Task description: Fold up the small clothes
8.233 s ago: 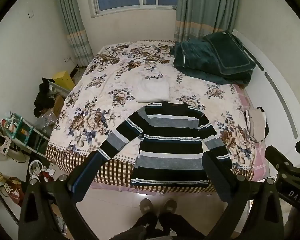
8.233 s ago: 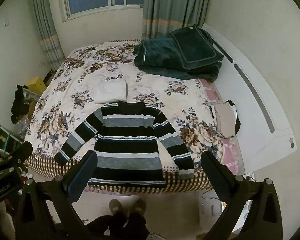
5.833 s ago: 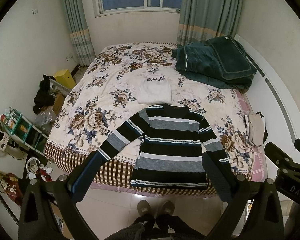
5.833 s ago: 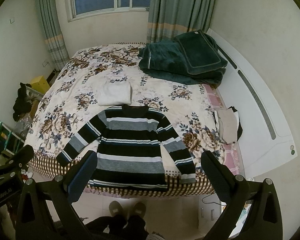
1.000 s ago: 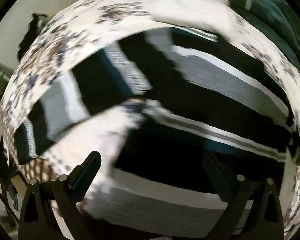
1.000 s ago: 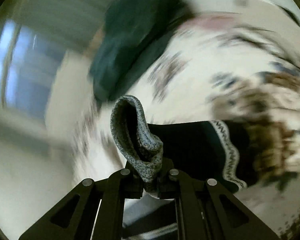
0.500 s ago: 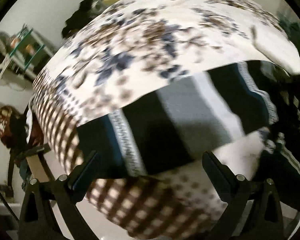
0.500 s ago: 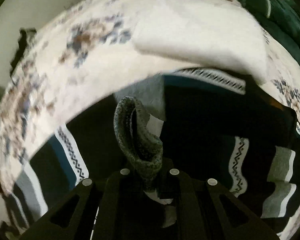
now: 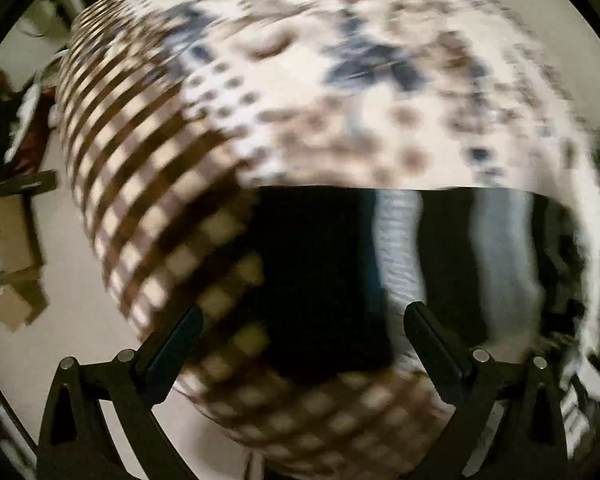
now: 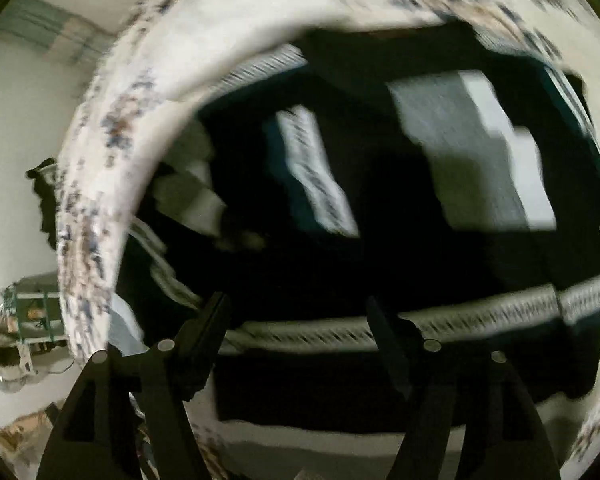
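Note:
The black, grey and white striped sweater (image 10: 380, 264) lies flat on the floral bedspread (image 9: 340, 80). In the right wrist view one sleeve (image 10: 468, 152) lies folded across its body. Just above the body, my right gripper (image 10: 298, 320) has its jaws opening, with nothing between them. In the blurred left wrist view the other sleeve (image 9: 400, 240) stretches to the right along the bed. Its black cuff end (image 9: 320, 280) rests near the checkered border. My left gripper (image 9: 300, 332) points down over that cuff, open, with one finger on either side of it.
The bed's checkered edge (image 9: 140, 184) drops to a pale floor (image 9: 80, 340) on the left, where cardboard boxes (image 9: 12, 240) lie. A small rack (image 10: 32, 312) and a dark heap (image 10: 42, 192) stand beside the bed in the right wrist view.
My right gripper carried the grey cuff across the sweater's body, then opened and let it go. My left gripper travelled out along the other sleeve to its cuff at the bed's edge.

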`<state>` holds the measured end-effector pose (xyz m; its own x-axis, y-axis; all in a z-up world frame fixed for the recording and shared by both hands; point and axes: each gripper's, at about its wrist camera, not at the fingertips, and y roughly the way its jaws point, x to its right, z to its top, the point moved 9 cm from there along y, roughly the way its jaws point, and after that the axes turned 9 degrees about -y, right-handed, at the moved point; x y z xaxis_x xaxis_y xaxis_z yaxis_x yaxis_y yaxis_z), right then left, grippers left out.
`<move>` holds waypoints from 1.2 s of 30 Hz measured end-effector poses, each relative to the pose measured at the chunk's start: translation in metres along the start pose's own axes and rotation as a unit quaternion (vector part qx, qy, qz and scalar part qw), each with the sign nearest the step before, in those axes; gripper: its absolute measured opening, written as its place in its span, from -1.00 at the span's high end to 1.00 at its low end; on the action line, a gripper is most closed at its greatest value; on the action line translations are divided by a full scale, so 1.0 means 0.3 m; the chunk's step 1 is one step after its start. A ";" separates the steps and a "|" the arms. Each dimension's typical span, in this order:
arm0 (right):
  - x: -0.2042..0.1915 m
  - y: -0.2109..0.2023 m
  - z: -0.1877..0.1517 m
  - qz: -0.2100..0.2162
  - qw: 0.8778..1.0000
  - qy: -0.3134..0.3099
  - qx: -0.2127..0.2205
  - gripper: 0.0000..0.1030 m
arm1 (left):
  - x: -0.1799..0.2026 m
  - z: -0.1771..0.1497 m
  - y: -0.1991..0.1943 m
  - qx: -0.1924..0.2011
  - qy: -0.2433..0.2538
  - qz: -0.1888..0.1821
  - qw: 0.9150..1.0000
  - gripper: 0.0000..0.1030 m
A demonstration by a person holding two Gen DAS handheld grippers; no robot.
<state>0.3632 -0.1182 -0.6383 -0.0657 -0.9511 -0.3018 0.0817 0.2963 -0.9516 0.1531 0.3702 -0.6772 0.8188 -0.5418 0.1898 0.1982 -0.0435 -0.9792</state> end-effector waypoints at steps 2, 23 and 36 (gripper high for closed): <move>0.018 0.054 -0.043 -0.001 1.000 0.009 -0.013 -0.40 | -0.015 0.008 0.059 -0.008 -0.014 -0.004 1.000 -0.93; -0.399 0.234 -0.017 0.009 0.999 -0.048 -0.013 -0.40 | 0.196 0.570 -0.157 0.125 -0.041 -0.121 0.984 0.89; -0.103 -0.004 0.223 -0.204 0.977 -0.039 0.056 -0.98 | 0.662 0.419 -0.442 0.177 0.133 -0.098 0.970 0.89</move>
<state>0.4318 -0.0950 -0.6238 -0.0397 -0.9930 0.1112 0.1731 -0.1164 -0.9780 0.3570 0.3739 -0.5008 0.5881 -0.7516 0.2988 0.5478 0.0984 -0.8308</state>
